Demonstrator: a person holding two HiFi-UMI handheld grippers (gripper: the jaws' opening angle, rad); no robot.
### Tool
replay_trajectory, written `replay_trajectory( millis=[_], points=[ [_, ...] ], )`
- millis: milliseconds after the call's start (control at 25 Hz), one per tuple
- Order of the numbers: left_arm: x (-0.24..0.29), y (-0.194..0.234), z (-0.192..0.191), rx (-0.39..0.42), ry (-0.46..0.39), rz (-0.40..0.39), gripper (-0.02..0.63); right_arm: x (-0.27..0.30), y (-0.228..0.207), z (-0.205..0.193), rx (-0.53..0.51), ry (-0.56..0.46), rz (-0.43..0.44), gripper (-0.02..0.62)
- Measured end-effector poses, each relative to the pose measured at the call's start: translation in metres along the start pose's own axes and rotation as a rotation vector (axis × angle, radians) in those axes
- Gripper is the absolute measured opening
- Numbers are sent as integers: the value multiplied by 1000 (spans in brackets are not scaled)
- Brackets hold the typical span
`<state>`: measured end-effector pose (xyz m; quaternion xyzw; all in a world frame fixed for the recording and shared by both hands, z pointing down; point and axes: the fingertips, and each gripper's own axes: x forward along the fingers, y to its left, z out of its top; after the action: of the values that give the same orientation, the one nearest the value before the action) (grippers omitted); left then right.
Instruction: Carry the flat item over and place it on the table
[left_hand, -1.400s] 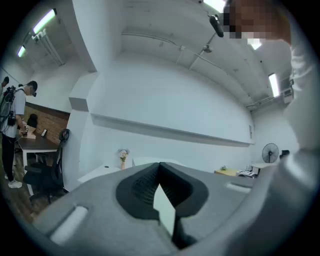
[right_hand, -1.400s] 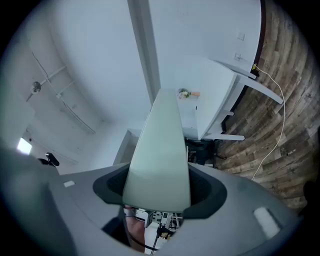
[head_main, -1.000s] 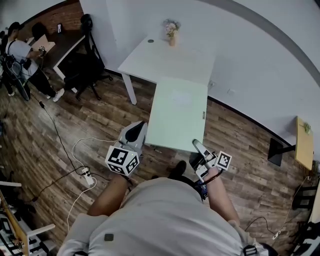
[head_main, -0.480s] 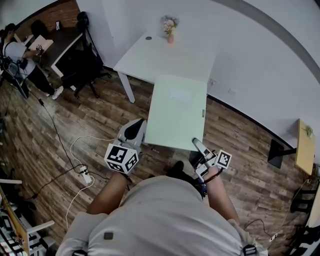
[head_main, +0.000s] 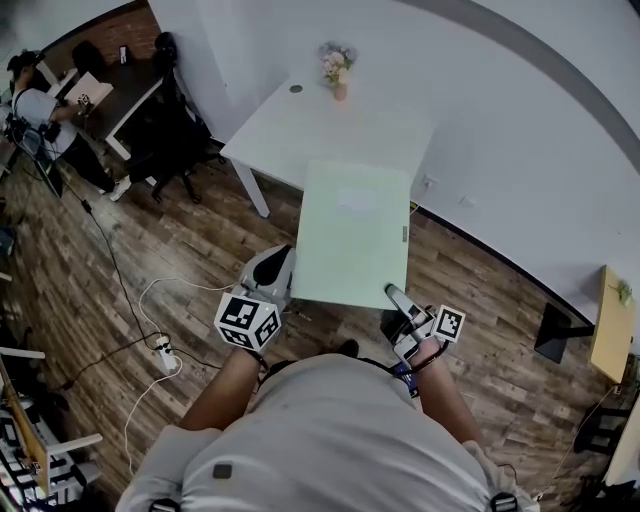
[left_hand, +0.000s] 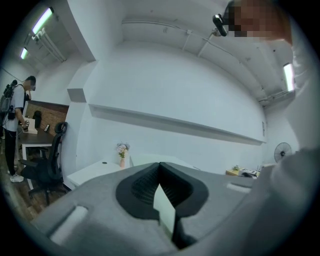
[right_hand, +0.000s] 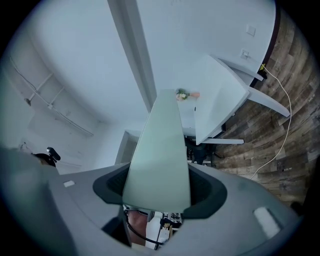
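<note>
The left hand-held gripper and right hand-held gripper clamp the board by its near edge; the far end could sag, strike the worktop or topple the vase.

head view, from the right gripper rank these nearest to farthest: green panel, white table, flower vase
1. green panel: clamped in the right gripper at its near right corner.
2. white table: straight ahead, past the panel's far edge.
3. flower vase: on the table's far side, by the wall.
</note>
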<state>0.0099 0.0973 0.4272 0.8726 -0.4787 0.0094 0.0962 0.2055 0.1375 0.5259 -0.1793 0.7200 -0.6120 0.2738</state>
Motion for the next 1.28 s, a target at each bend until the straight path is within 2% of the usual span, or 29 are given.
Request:
replay_trajectory(
  millis=[360, 680, 960, 1280],
  points=[
    [30, -6, -16, -8, 30, 63, 0, -14, -18, 38, 30, 49, -7, 304],
    [54, 10, -16, -29, 31, 56, 0, -1, -30, 58, 51, 22, -7, 305],
    [80, 45, -7, -31, 18, 13, 0, 34, -36, 71, 39, -9, -14, 305],
    [105, 128, 16, -26, 6, -15, 0, 117, -46, 93, 12, -47, -24, 305]
  ],
)
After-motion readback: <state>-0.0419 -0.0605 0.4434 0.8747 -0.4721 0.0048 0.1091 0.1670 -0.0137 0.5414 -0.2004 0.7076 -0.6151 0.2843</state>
